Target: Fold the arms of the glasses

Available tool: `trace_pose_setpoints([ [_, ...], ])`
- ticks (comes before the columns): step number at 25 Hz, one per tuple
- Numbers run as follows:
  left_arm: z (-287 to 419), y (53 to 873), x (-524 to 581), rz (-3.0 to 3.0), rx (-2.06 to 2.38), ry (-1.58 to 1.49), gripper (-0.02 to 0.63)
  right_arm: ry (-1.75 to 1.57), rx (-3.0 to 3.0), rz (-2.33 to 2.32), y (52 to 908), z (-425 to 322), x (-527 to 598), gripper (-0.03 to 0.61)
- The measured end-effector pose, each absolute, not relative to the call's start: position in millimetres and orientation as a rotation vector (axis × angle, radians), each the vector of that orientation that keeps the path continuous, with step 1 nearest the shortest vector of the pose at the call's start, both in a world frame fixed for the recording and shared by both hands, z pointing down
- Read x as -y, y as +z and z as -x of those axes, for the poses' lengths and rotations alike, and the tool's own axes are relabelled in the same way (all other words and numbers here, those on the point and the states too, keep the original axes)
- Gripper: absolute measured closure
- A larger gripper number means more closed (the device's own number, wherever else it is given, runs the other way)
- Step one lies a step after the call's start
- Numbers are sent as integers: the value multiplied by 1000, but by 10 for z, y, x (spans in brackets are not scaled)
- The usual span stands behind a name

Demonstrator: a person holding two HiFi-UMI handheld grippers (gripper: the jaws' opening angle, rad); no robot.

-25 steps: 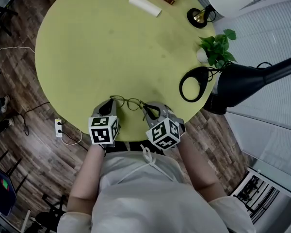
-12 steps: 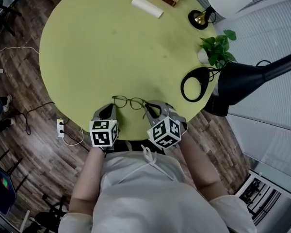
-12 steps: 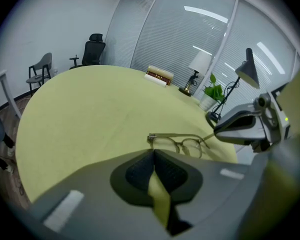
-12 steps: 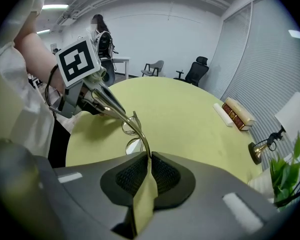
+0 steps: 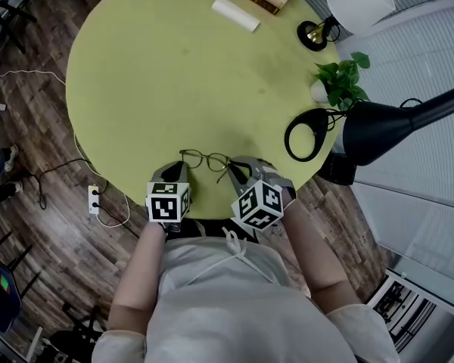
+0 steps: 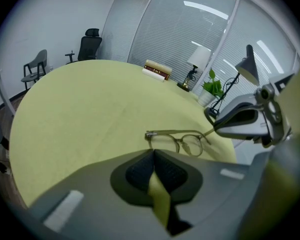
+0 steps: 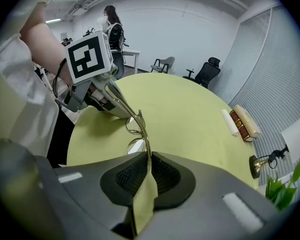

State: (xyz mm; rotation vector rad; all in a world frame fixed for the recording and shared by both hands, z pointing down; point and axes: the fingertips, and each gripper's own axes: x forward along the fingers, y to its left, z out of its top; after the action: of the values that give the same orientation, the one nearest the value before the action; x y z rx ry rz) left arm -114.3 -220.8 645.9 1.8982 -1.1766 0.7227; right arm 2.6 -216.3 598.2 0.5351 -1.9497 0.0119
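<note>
Seemingly halfway: the glasses (image 5: 205,159) sit near the yellow surface's (image 5: 174,74) edge. The right hand-held gripper (image 7: 149,156) is clamped on 1 temple arm (image 7: 144,134), not yet folded. The left hand-held gripper (image 6: 153,153) is closed and empty; the other arm seems already folded.

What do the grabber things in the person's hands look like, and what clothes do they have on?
The left gripper and right gripper are grey, each with two curved jaws lined with black bumpy pads. Each carries a white cube printed with black square markers. The person wears a pale, whitish top whose sleeves leave the forearms bare.
</note>
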Motion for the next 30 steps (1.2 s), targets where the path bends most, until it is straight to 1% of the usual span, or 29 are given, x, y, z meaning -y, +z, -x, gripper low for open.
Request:
trace_pose_setpoints([
  [10,1139,6458,2202,-1878,1120,698,607,-36,1903,-459,6085,210,2223,551],
  [30,1144,6415,2193,-1902,1012,638,607,-71,1829,-369,6322,316,2319,551],
])
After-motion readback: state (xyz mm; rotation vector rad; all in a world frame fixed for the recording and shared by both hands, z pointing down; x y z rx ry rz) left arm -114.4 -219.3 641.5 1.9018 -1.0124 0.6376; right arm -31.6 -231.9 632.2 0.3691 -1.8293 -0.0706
